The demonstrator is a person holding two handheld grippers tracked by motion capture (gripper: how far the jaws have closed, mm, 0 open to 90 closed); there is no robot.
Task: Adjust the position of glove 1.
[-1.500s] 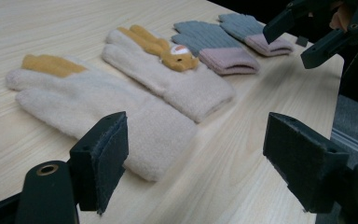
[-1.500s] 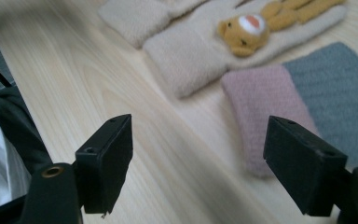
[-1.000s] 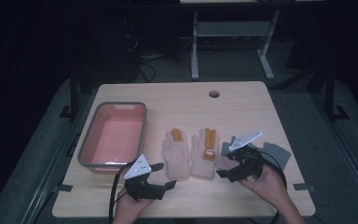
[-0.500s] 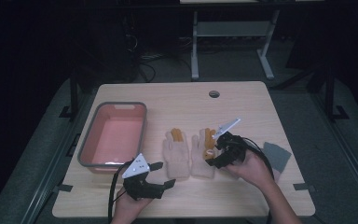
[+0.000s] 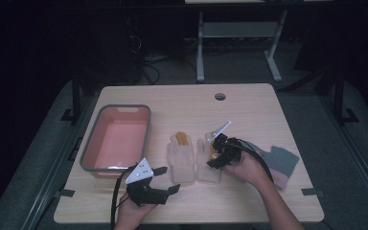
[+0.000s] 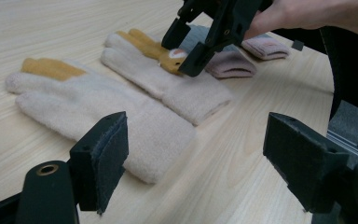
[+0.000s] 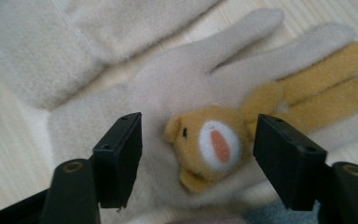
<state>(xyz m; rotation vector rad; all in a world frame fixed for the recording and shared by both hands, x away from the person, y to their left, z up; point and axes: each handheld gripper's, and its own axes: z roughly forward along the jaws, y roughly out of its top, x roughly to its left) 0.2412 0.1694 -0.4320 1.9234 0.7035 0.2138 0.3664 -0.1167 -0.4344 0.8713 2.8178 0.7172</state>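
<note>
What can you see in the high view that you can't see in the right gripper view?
High view alone: the pink tub, the whole table, the left claw, the second cream glove laid out whole, and the grey gloves beside the person's right hand.

Right gripper view alone: a little bear face sewn on the glove, sitting between the right claw's open jaws, which have just been closing.

Both: the cream glove with yellow fingers on the wooden table.
</note>
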